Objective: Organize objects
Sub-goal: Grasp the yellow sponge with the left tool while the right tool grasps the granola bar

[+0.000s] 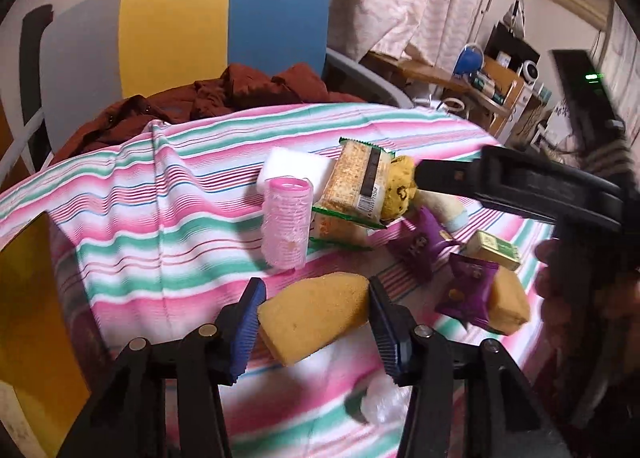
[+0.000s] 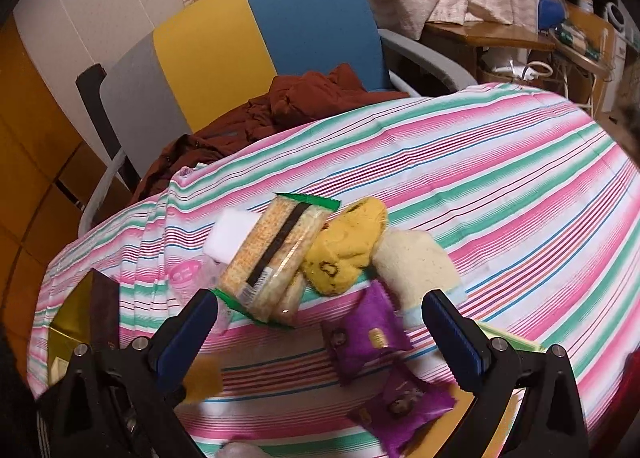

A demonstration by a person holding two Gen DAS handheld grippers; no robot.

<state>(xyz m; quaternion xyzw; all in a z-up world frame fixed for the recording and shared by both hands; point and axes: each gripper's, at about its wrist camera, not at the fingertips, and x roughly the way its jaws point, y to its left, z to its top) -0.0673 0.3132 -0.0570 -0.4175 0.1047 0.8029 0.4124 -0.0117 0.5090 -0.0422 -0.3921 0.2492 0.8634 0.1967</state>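
Right now the left gripper (image 1: 316, 322) is clamping an orange-yellow sponge (image 1: 316, 314) between its two blue pads (image 1: 248, 334), holding it above the striped tablecloth (image 1: 160, 210); whether the sponge is touching the cloth cannot be told. Just beyond it a pink hair roller (image 1: 286, 222) is standing upright, with a white foam block (image 1: 294, 168) behind it and a green-edged packet of crackers (image 1: 356, 186) leaning over a second such packet underneath. A yellow plush toy (image 1: 400, 188) is lying against the crackers, and a cream-coloured soft item with a pale blue edge (image 1: 444, 210) is sitting beside it. Nearer the right side, two purple snack packets (image 1: 420, 246) are lying near a small green and gold box (image 1: 498, 248), and another orange sponge (image 1: 508, 304) is resting partly under one of the packets. The right gripper (image 2: 320, 334) is hovering over this heap with its fingers standing wide apart and nothing between them; through its camera the purple packets (image 2: 368, 338) are lying directly below the gap, with the crackers (image 2: 272, 254), the plush toy (image 2: 344, 246) and the cream item (image 2: 416, 262) just beyond. At the far edge of the table a chair with grey, yellow and blue panels (image 1: 224, 26) is carrying a crumpled rust-red garment (image 1: 224, 98).
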